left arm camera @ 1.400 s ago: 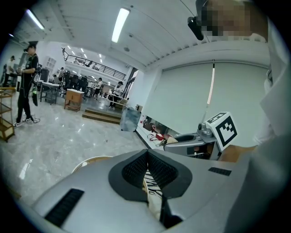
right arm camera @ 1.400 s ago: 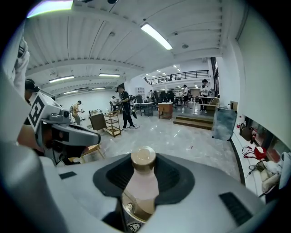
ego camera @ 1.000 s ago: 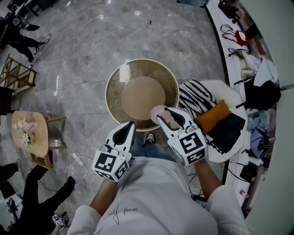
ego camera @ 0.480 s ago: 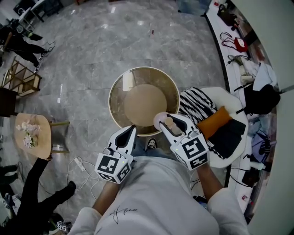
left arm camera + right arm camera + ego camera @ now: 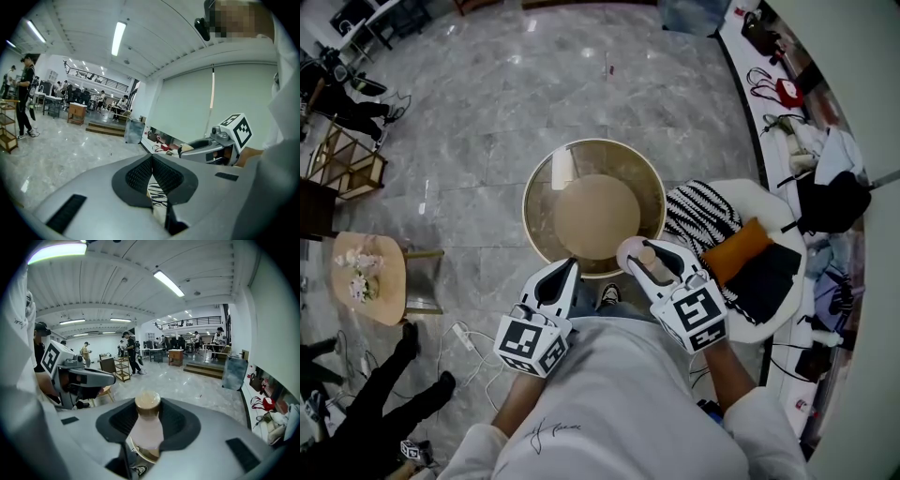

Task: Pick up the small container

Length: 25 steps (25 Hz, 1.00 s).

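Observation:
The small container [image 5: 630, 251], a pale pink bottle with a tan cap, lies tilted between the jaws of my right gripper [image 5: 649, 255], which is shut on it over the near rim of the round table [image 5: 536, 184]. In the right gripper view the container [image 5: 148, 430] stands between the dark pads with its cap on top. My left gripper [image 5: 566, 274] hangs to the left of it, just off the table's near edge, shut with nothing in it. The left gripper view shows its pads [image 5: 140, 174] meeting at the tip.
A white round seat [image 5: 780, 214] with a striped cloth [image 5: 698, 208], an orange cushion and dark clothes stands right of the table. A small wooden table with flowers [image 5: 364, 277] is at the left. Cables lie on the marble floor. People stand far off.
The head view has shifted a little, so the table sits lower in the picture. Both grippers stay at the table's near edge, the right one still holding the container.

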Each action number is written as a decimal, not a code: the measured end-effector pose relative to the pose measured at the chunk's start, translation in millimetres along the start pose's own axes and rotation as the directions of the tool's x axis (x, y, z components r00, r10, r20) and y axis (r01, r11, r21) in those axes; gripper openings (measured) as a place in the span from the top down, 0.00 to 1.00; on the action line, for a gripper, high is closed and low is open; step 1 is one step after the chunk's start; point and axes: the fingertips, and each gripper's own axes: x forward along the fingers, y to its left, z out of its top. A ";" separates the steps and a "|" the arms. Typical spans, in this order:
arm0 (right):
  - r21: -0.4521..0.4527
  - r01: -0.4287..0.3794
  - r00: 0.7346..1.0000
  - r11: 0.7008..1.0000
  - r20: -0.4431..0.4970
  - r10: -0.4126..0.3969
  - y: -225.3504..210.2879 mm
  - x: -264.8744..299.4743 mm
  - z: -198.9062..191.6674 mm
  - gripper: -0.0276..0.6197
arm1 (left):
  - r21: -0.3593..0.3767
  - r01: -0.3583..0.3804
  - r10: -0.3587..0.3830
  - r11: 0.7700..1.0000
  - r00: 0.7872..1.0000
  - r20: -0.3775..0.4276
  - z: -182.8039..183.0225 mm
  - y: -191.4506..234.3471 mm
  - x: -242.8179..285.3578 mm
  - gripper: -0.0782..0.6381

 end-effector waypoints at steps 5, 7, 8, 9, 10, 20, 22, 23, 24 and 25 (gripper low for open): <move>-0.005 -0.007 1.000 1.000 -0.008 0.007 1.1 -2.5 -5.9 0.73 | 0.000 -0.001 0.001 1.000 1.000 -0.012 -6.1 -3.6 1.5 0.87; -0.003 -0.010 1.000 1.000 -0.010 0.010 0.7 -2.7 -6.5 0.73 | -0.001 0.003 -0.003 1.000 1.000 -0.015 -6.6 -5.1 2.9 0.87; -0.004 -0.011 1.000 1.000 -0.011 0.011 0.4 -2.3 -6.2 0.73 | -0.001 0.004 -0.004 1.000 1.000 -0.016 -6.1 -5.3 3.6 0.87; -0.006 -0.011 1.000 1.000 -0.013 0.011 0.1 -1.8 -5.7 0.73 | -0.001 0.005 -0.005 1.000 1.000 -0.016 -5.3 -5.5 4.2 0.87; -0.007 -0.012 1.000 1.000 -0.015 0.012 -0.4 -1.4 -5.3 0.73 | -0.002 0.005 -0.005 1.000 1.000 -0.015 -4.5 -5.7 4.7 0.87; -0.011 -0.026 1.000 1.000 -0.011 0.025 -4.1 1.1 -2.6 0.73 | -0.001 -0.002 0.002 1.000 1.000 -0.016 -1.9 -5.7 8.8 0.87; -0.011 -0.028 1.000 1.000 -0.012 0.028 -4.5 1.2 -3.6 0.73 | 0.000 -0.004 0.004 1.000 1.000 -0.016 -2.3 -5.7 9.3 0.87; -0.011 -0.029 1.000 1.000 -0.013 0.028 -4.8 1.4 -4.3 0.73 | 0.001 -0.004 0.005 1.000 1.000 -0.016 -2.5 -5.7 9.7 0.87; -0.010 -0.029 0.999 1.000 -0.015 0.029 -5.1 1.5 -4.7 0.73 | 0.001 -0.004 0.005 1.000 1.000 -0.016 -2.6 -5.5 10.1 0.87; -0.010 -0.029 0.999 1.000 -0.015 0.029 -5.3 1.8 -4.9 0.73 | 0.001 -0.004 0.004 1.000 1.000 -0.016 -2.6 -5.3 10.5 0.87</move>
